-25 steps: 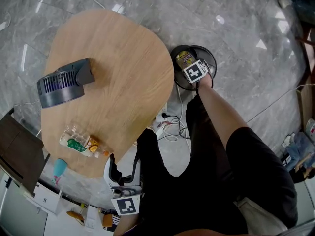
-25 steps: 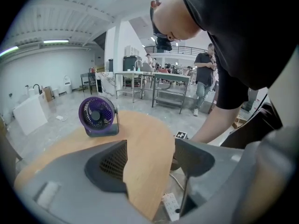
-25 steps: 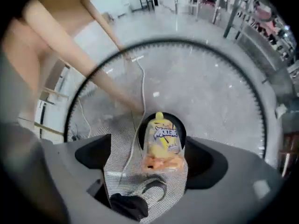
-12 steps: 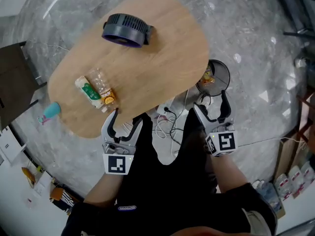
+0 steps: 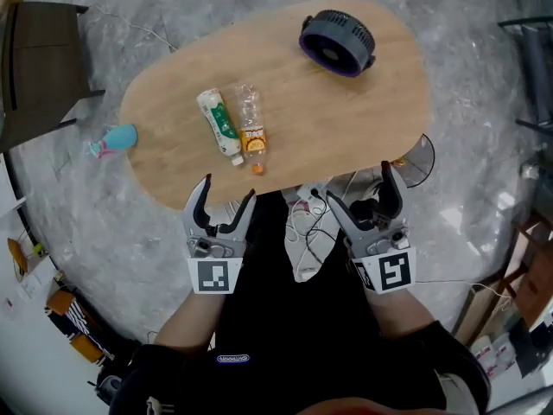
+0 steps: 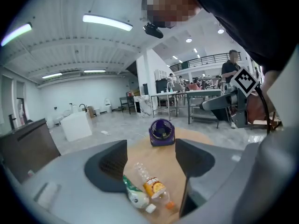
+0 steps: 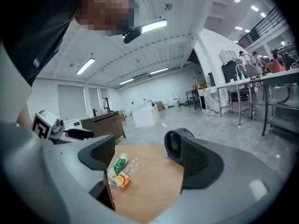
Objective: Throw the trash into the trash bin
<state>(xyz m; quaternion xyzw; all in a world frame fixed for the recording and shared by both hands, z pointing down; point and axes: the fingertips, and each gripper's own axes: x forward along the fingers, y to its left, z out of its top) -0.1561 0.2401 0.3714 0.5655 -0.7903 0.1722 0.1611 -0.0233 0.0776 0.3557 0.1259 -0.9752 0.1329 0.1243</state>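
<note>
Two plastic bottles lie side by side on the oval wooden table [image 5: 346, 119]: a green-and-white labelled bottle [image 5: 219, 126] and a clear bottle with an orange label [image 5: 251, 130]. Both gripper views show them too, the orange one [image 6: 150, 188] beside the green one [image 6: 133, 194]. My left gripper [image 5: 227, 188] hangs open just short of the table's near edge, a little short of the bottles. Beside it my right gripper [image 5: 359, 184] is open and empty; its jaws have just been closing a little. The black trash bin [image 5: 421, 158] peeks out under the table's right end.
A dark purple fan [image 5: 337, 43] stands at the table's far right end. Cables and a power strip [image 5: 304, 223] lie on the floor under the near edge. A brown cabinet [image 5: 39, 59] and a teal object [image 5: 112, 139] are off to the left.
My right gripper has risen from over the bin, where yellow trash lay, to table height beside the left. The left gripper has come up and forward toward the bottles. The head view has swung round.
</note>
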